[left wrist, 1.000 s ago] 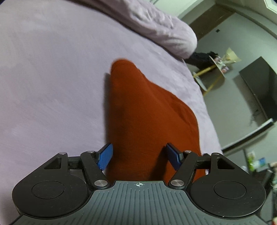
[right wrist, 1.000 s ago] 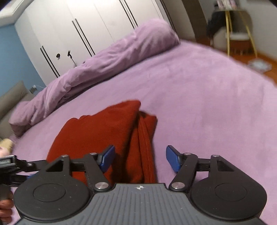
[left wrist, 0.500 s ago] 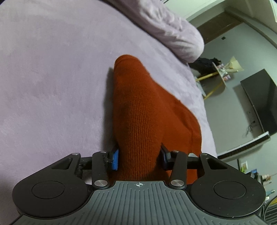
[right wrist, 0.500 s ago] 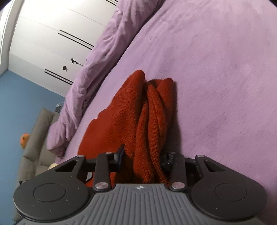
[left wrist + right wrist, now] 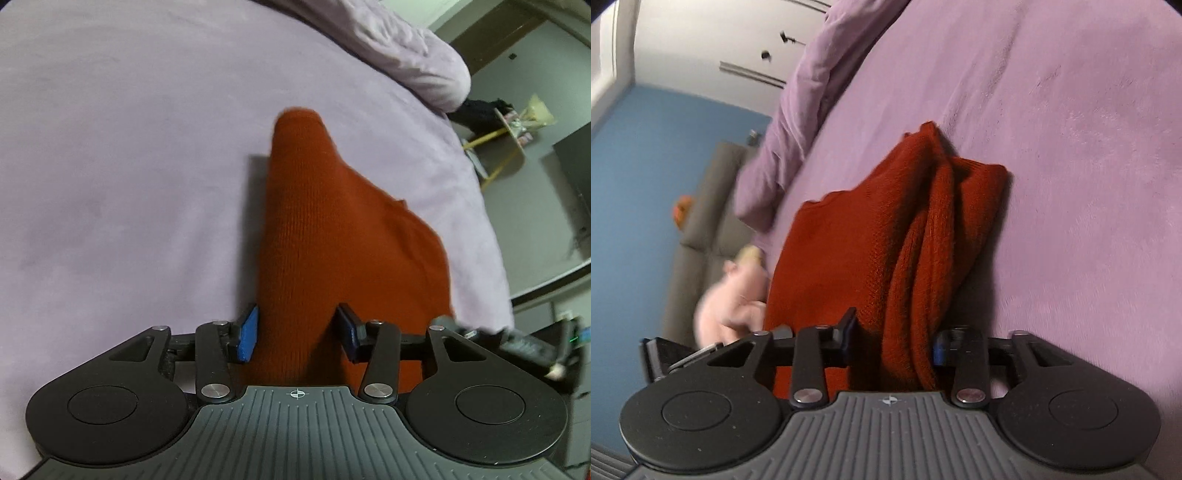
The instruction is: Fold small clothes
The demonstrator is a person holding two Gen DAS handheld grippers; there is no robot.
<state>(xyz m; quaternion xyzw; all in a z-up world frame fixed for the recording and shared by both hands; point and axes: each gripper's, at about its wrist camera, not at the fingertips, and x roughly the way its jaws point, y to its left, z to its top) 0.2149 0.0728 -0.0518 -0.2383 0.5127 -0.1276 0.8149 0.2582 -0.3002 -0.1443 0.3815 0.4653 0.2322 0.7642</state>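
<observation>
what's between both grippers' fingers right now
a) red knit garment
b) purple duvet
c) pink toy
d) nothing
a: the red knit garment bunches between the fingers of the left gripper and the right gripper, above the purple bed.

I am in a home bedroom. I work over a bed with a lilac bedspread (image 5: 1071, 147); a rolled duvet (image 5: 820, 74) lies along its far edge. Beyond the bed stand white wardrobe doors (image 5: 720, 40), a blue wall (image 5: 646, 166) and a grey sofa (image 5: 701, 221).
</observation>
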